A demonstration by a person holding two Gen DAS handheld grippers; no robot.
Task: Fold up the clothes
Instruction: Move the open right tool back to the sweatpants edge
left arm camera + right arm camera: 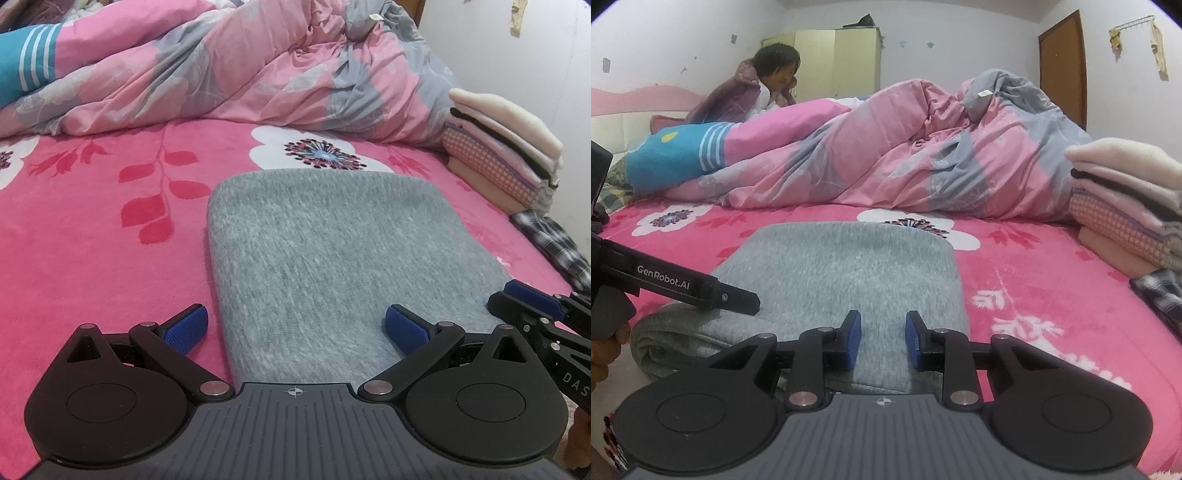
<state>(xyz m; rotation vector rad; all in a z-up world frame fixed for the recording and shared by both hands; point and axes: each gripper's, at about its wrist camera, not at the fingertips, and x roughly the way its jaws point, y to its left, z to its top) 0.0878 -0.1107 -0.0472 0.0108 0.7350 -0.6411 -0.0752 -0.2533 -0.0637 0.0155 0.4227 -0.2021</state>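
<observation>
I see the grey garment (325,258) folded on the bed (92,236), long axis running away from me. My left gripper (295,326) gapes wide over its near edge; my right gripper (882,339), half-closed, seems to pinch nothing.

Left wrist camera: mounted behind its fingers, angled down, close above the grey garment (325,258) on the bed (92,240). Right wrist camera: lower, nearer level, taking in the far wall (960,44). Both face the quilt (221,74). Shared: garment, quilt, stack (506,155), each other's gripper at the frame edge.
</observation>
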